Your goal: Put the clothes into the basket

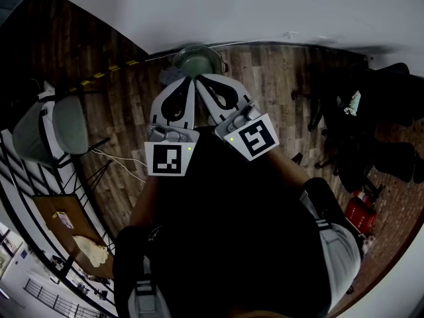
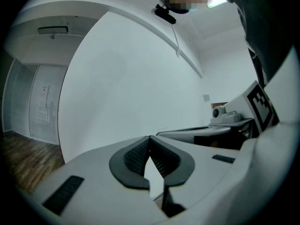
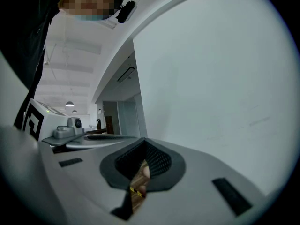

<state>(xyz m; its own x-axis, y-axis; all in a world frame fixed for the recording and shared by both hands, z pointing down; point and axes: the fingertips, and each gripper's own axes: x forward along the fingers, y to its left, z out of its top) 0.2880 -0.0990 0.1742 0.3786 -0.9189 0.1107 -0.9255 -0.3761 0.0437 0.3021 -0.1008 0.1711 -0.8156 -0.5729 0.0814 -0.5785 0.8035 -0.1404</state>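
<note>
In the head view both grippers are held side by side at chest height, pointing at a white wall. My left gripper [image 1: 192,79] has its jaws shut with nothing between them, and my right gripper [image 1: 199,79] beside it is shut and empty too. Below their tips a pale green round basket [image 1: 199,59] stands on the wooden floor by the wall, partly hidden. I see no clothes. In the left gripper view the left gripper [image 2: 150,138] faces bare wall, with the right gripper [image 2: 234,121] beside it. In the right gripper view the right gripper [image 3: 143,140] also faces the wall.
A chair with a grey-green seat [image 1: 53,128] stands at the left, with a cable [image 1: 116,158] on the floor near it. Black office chairs [image 1: 377,131] and a red object [image 1: 361,214] crowd the right. Yellow-black tape [image 1: 106,71] marks the floor near the wall [image 1: 265,12].
</note>
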